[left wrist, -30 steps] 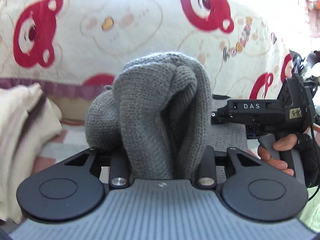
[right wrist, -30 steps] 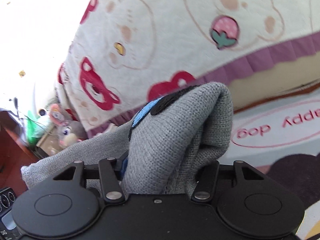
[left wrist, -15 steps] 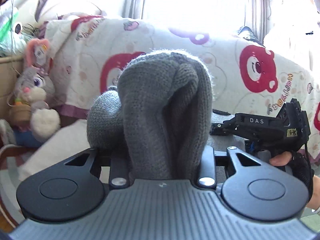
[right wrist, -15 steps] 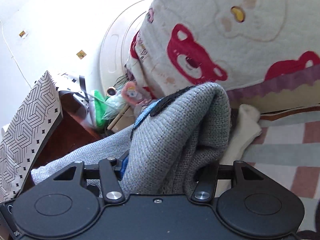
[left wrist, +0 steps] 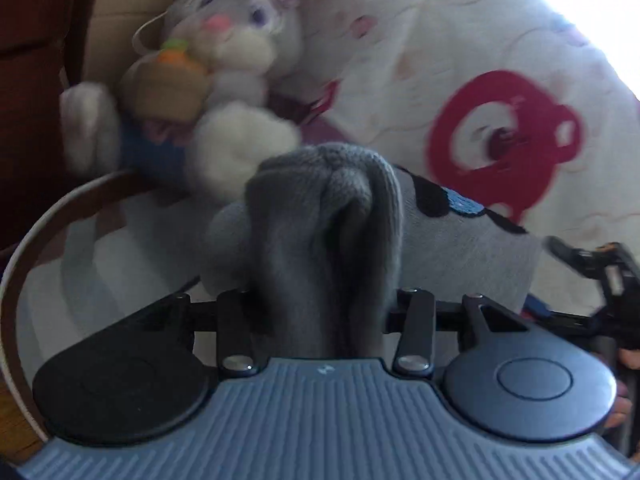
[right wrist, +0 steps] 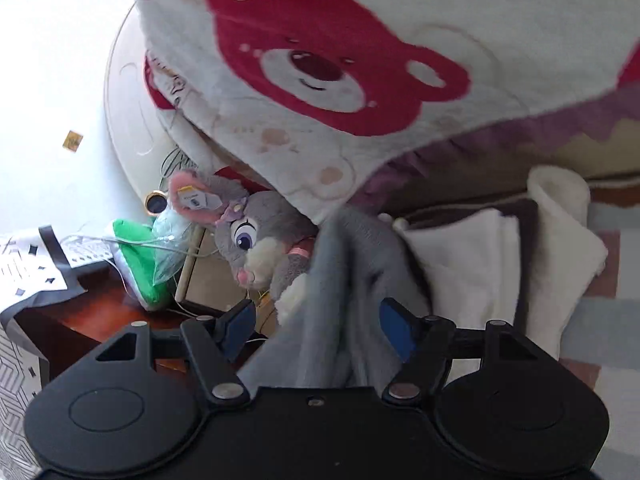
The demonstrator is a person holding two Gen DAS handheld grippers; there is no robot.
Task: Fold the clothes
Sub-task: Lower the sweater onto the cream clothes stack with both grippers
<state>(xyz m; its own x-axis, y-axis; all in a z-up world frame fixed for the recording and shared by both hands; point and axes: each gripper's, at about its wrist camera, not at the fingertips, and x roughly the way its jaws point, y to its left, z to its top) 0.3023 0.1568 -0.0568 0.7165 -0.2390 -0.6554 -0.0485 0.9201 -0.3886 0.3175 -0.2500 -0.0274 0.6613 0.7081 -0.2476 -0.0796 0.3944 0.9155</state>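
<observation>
A grey knitted sweater (left wrist: 320,208) is bunched upright between my left gripper's (left wrist: 322,284) fingers, which are shut on it and buried in the knit. The sweater runs rightward, showing a black and blue patch (left wrist: 460,204), toward the right gripper's housing (left wrist: 616,280) and the hand holding it. In the right wrist view my right gripper (right wrist: 316,308) stands open, with both blue pads (right wrist: 240,320) bare. The sweater (right wrist: 352,264) hangs slack and blurred between them, nearer the right pad.
A plush bunny (left wrist: 224,40) (right wrist: 260,240) sits against a bear-print blanket (left wrist: 500,140) (right wrist: 320,60). Folded cream cloth (right wrist: 500,260) lies at the right. A dark wooden cabinet (left wrist: 32,80), a green bag (right wrist: 136,264) and a patterned paper bag (right wrist: 20,360) stand left. A striped rug (left wrist: 100,248) lies below.
Both views have swung left and down toward the bunny. The right gripper has opened, and the sweater it pinched now hangs loose between its pads. The left gripper keeps its hold.
</observation>
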